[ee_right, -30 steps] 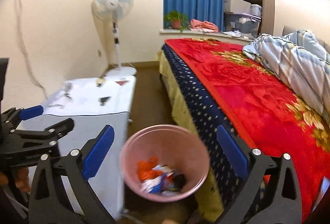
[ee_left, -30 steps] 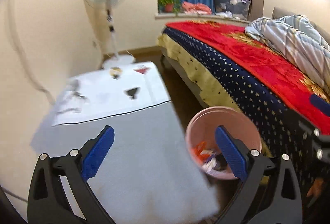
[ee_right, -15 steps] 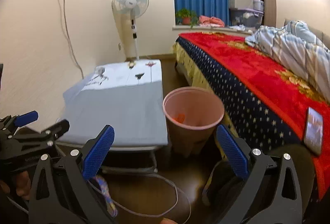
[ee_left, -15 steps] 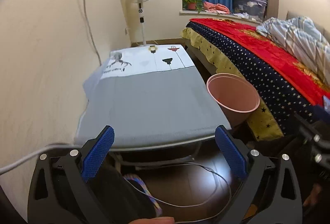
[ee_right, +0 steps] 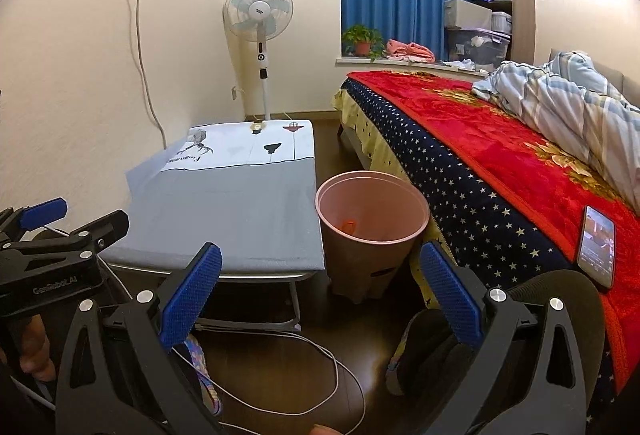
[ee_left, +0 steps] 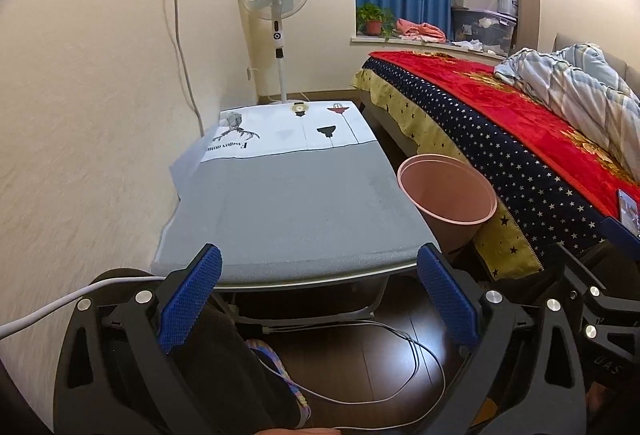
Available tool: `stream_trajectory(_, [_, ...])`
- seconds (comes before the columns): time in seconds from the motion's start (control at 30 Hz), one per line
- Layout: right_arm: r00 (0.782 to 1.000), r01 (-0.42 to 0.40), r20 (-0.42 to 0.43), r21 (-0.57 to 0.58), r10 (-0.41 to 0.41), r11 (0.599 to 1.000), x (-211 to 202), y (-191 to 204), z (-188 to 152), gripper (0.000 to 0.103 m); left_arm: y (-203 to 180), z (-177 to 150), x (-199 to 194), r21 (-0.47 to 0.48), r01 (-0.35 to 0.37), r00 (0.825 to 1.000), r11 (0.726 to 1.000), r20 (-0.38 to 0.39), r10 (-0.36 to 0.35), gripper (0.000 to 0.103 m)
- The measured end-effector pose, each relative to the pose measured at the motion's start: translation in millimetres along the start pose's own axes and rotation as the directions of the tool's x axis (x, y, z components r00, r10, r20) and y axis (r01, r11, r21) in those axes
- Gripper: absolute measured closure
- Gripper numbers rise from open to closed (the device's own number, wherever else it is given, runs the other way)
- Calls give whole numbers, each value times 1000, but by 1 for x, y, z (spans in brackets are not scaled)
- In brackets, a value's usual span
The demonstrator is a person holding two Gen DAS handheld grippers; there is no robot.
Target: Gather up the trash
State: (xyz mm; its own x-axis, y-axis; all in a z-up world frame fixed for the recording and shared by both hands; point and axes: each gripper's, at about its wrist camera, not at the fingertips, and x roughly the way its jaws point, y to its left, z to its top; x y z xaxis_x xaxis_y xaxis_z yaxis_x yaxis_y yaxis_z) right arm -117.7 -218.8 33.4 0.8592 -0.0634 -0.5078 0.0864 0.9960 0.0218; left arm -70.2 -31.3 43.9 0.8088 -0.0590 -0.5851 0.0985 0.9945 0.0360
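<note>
Your left tongs [ee_left: 318, 297] and right tongs [ee_right: 320, 295] gape wide and empty. The pink bin [ee_right: 372, 231] stands between tabletop [ee_right: 236, 211] and bed [ee_right: 500, 163]; light, stiff plastic, best gripped at the rim.

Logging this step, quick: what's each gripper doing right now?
Left gripper: open, holding nothing.
Right gripper: open, holding nothing.
</note>
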Motion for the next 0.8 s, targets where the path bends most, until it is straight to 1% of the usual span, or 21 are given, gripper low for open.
stream_trajectory(0.3, [1000,-6,-5,14,6,1000,-1,0,0,5,0,0,-2,-7,-11,1000,1000,7,11,8])
stream_trajectory(0.8, [1000,-8,-2,6,8,1000,-3,2,0,5,-2,1,-3,-8,-8,1000,1000,11,8,8])
